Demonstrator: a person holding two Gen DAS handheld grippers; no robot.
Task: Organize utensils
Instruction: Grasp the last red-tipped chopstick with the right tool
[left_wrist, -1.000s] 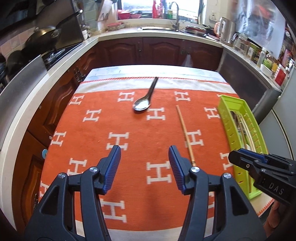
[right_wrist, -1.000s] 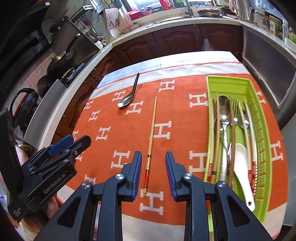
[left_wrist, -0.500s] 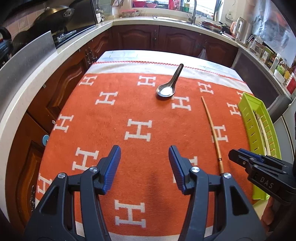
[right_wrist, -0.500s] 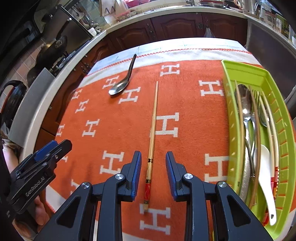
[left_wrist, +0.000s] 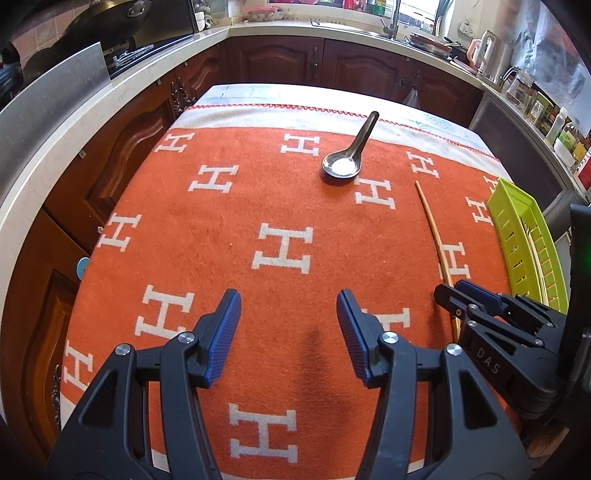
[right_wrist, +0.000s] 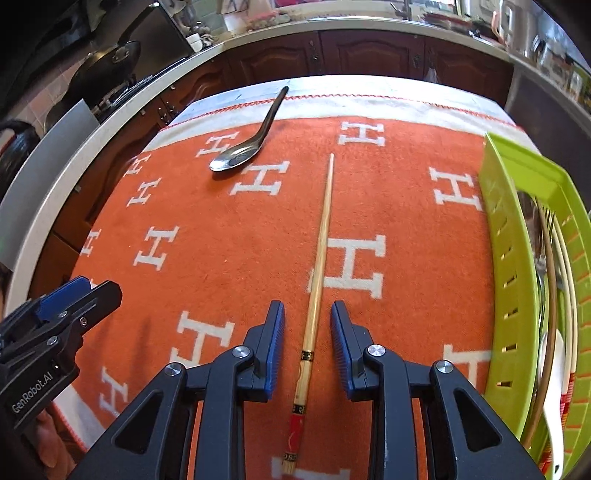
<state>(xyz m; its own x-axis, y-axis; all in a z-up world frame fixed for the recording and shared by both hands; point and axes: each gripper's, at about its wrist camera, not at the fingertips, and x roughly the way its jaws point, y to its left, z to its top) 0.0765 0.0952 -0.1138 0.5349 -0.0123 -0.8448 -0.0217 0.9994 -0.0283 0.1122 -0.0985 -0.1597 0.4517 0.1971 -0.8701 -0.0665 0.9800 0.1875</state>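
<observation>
A single wooden chopstick (right_wrist: 321, 240) with a red end lies lengthwise on the orange cloth (right_wrist: 221, 251). My right gripper (right_wrist: 307, 321) is low over its thick end, one jaw on each side; a gap shows on both sides, so it is open. A dark spoon (right_wrist: 240, 155) lies at the far left of the cloth, bowl toward me. In the left wrist view my left gripper (left_wrist: 289, 314) hangs open over bare cloth, the spoon (left_wrist: 341, 166) well ahead of it and the chopstick (left_wrist: 436, 236) off to its right.
A green slotted tray (right_wrist: 506, 258) on the right edge of the table holds several utensils, among them a white spoon (right_wrist: 552, 387). Dark wooden cabinets (left_wrist: 280, 62) and a pale counter ring the table. A pan (right_wrist: 107, 70) sits on the stove at the left.
Both grippers have come down and forward over the cloth. The chopstick's thick end, earlier just ahead of the right jaws, now lies between them. Neither gripper's gap has changed.
</observation>
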